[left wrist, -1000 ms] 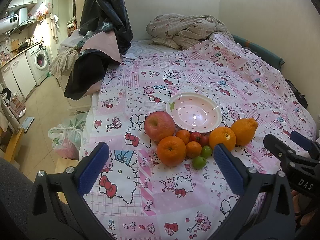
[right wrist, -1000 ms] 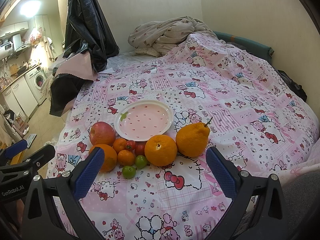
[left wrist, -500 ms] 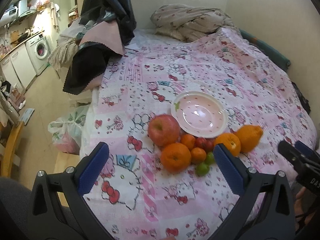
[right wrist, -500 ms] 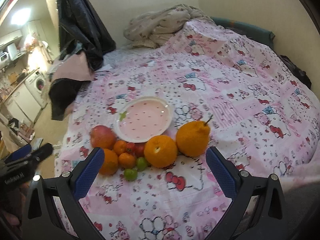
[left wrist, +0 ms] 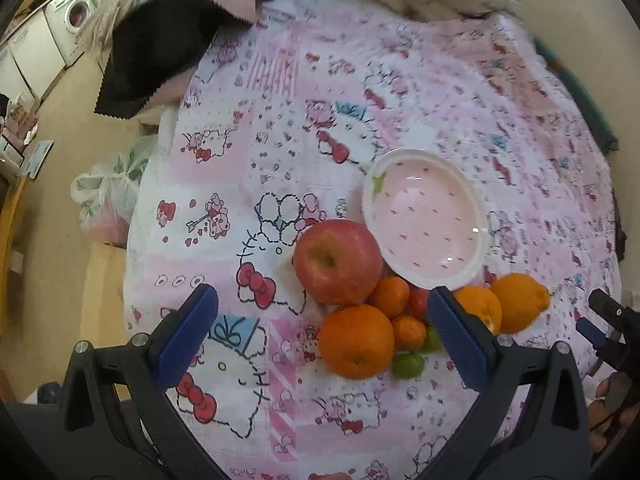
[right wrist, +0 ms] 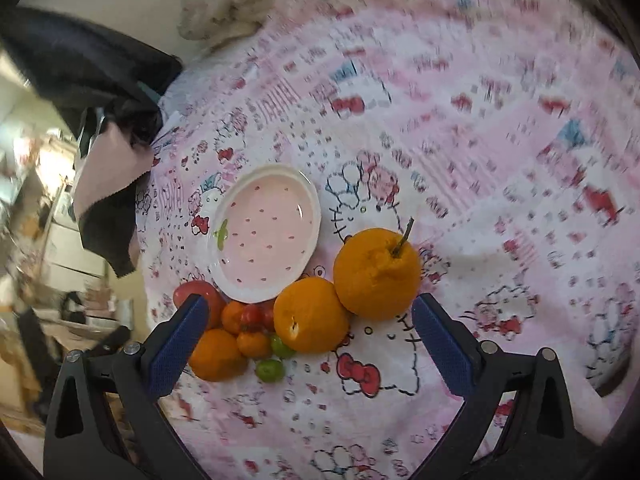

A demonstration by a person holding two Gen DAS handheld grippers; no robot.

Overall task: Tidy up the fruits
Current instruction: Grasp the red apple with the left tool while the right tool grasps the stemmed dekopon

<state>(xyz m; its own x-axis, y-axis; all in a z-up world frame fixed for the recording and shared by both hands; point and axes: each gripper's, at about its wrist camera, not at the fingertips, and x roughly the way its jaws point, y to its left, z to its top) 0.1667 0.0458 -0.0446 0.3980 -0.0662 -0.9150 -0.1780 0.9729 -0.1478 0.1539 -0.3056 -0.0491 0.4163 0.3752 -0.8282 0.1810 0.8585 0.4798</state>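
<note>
A pile of fruit lies on the pink patterned bedspread beside an empty pink plate [left wrist: 424, 220] [right wrist: 266, 232]. In the left wrist view I see a red apple [left wrist: 338, 266], a big orange [left wrist: 356, 340], small mandarins [left wrist: 390, 296], green fruits [left wrist: 408, 364] and two more oranges at the right [left wrist: 520, 302]. In the right wrist view a knobbly stemmed orange [right wrist: 378, 274] and a round orange [right wrist: 310, 318] lie closest. My left gripper [left wrist: 320, 332] is open above the apple and big orange. My right gripper [right wrist: 308, 340] is open above the round orange.
A dark jacket with pink lining [left wrist: 168, 44] hangs over the bed's far left corner. A crumpled blanket [right wrist: 236, 0] lies at the head. A plastic bag [left wrist: 108, 200] sits on the floor left of the bed. The right gripper shows at the left wrist view's right edge [left wrist: 608, 320].
Both grippers have moved closer and tilted down over the fruit pile, so the fruit looks larger between the fingers. Nothing has been grasped; the fruit and plate have not moved.
</note>
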